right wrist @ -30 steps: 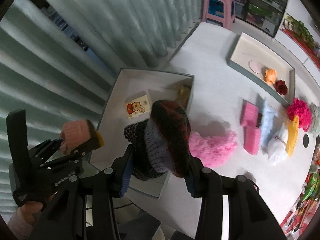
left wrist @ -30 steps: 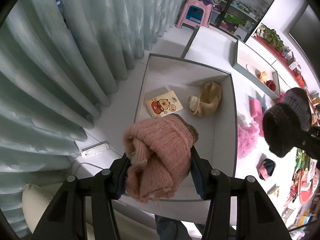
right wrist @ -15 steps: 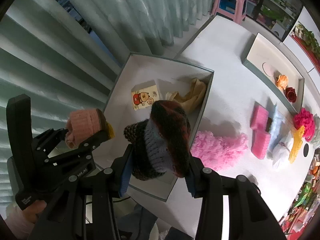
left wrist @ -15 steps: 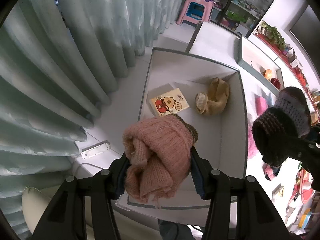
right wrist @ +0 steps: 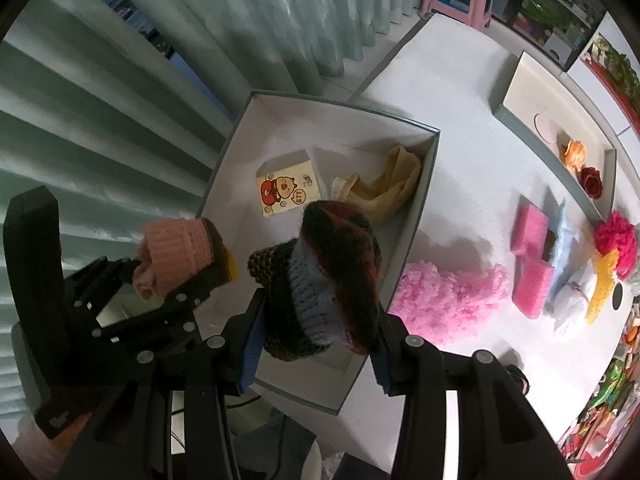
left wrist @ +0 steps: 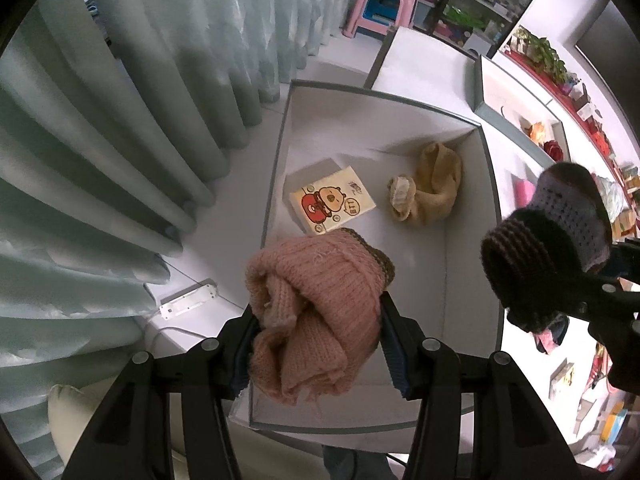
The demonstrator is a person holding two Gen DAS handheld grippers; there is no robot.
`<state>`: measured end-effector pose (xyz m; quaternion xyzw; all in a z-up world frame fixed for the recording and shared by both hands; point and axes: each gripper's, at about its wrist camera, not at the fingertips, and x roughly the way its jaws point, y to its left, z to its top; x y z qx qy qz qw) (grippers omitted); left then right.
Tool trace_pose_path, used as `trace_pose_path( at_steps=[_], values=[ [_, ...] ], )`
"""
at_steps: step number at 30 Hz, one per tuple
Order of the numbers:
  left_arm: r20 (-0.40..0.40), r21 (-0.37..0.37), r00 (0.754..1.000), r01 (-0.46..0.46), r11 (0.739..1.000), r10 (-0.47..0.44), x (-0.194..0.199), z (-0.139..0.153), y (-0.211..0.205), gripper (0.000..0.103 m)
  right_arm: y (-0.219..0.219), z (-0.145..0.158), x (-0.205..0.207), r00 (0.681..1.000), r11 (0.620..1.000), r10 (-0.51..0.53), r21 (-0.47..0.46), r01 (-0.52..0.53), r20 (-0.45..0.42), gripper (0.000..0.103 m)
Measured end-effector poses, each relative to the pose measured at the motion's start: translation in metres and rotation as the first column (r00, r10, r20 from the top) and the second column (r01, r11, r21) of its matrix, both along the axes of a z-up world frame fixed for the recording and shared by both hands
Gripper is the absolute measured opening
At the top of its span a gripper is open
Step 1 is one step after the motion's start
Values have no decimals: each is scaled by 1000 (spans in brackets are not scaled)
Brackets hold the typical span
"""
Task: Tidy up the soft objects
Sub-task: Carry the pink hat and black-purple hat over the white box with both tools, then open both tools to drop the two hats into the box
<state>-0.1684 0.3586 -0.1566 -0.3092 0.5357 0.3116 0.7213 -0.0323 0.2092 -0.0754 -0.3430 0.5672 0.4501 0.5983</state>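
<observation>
The left tool is clenched on a pink knitted hat, its blue pads pressed into both sides of the bunched wool; the hat bulges up past the fingertips. Beyond and below this tool lies an open grey box with a white inside. Ahead of the fingertips, on the box floor, rest a tissue pack with a cartoon print and, just beside it, a crumpled tan cloth. To this tool's right hangs the right tool with its load, over the box's right wall.

The right tool is clamped on a dark striped knitted hat with a pale blue band, held above the near part of the same box. Off to its right, on the white bench, a fluffy pink piece touches the box's outer wall; further right lie pink sponges, well apart from the box. A shallow tray holds an orange flower and a red rose
</observation>
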Motion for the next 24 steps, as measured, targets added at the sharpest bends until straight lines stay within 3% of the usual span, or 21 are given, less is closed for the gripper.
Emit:
trace_pose_path(
  at_steps=[17, 20, 22, 24],
  values=[
    [-43, -46, 998, 35, 998, -37, 10, -24, -5, 54, 14, -16, 1, 1000, 999, -8, -36, 7, -24, 53],
    [-35, -46, 999, 31, 998, -33, 10, -24, -6, 66, 16, -17, 0, 1000, 999, -5, -44, 4, -13, 59],
    [-21, -41, 999, 34, 999, -34, 10, -22, -7, 86, 16, -16, 1, 1000, 999, -8, -46, 7, -11, 67],
    [-1, -38, 999, 34, 999, -34, 9, -18, -8, 88, 14, -14, 4, 1000, 999, -18, -41, 18, -3, 76]
  ],
)
